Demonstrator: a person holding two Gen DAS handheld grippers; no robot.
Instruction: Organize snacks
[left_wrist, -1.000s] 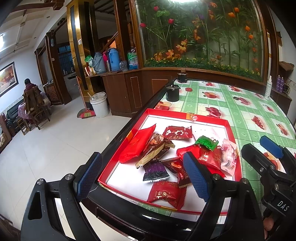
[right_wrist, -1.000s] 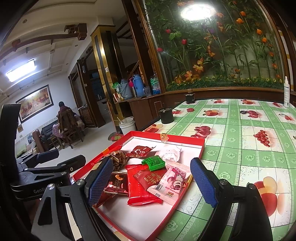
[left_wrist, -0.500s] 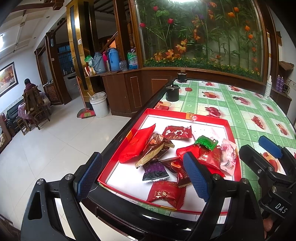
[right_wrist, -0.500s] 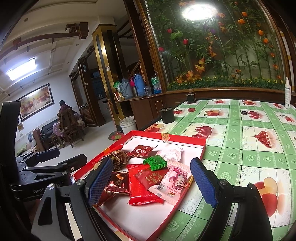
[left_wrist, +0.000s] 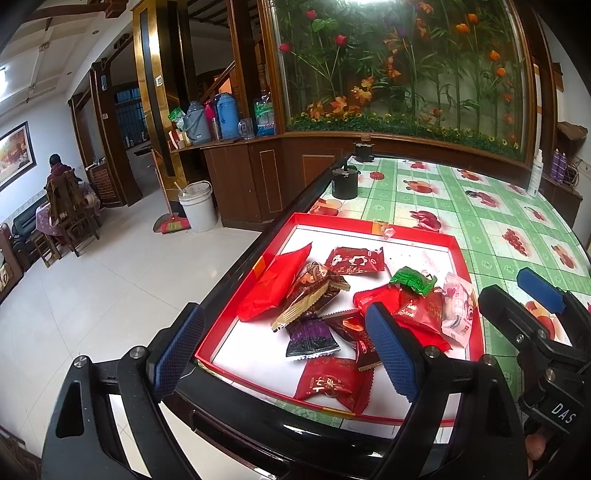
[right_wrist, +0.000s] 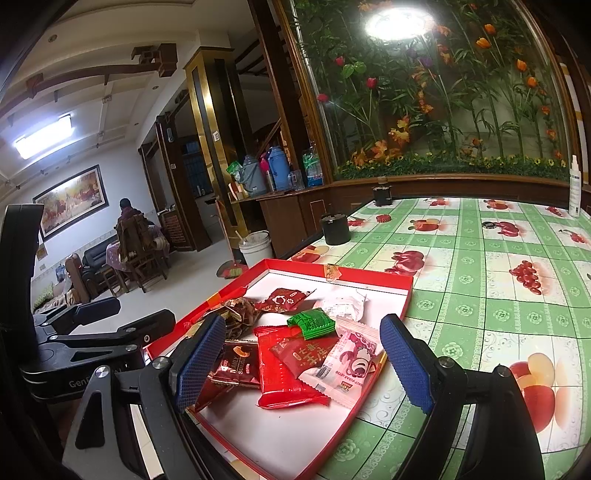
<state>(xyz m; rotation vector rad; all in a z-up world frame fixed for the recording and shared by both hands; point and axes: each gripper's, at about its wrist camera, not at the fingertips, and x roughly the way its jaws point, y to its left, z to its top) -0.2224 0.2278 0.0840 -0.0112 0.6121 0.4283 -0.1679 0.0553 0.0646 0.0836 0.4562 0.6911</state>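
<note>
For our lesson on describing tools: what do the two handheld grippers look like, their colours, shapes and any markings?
Both are matte black frames with silver screws. The left gripper and the right gripper each carry two blue, cross-hatched rubber pads. White lettering reads "DAS" on the right one and, partly hidden, "Gen" on the left.

The tray (left_wrist: 376, 224) has red walls and a white floor. In it lie red wrappers (right_wrist: 284, 373), one green packet (right_wrist: 312, 323), a purple one (left_wrist: 310, 338) and a pink-and-white one (right_wrist: 349, 360). Around the tray, the counter (right_wrist: 498, 295) shows green-and-white checks with red fruit.
</note>
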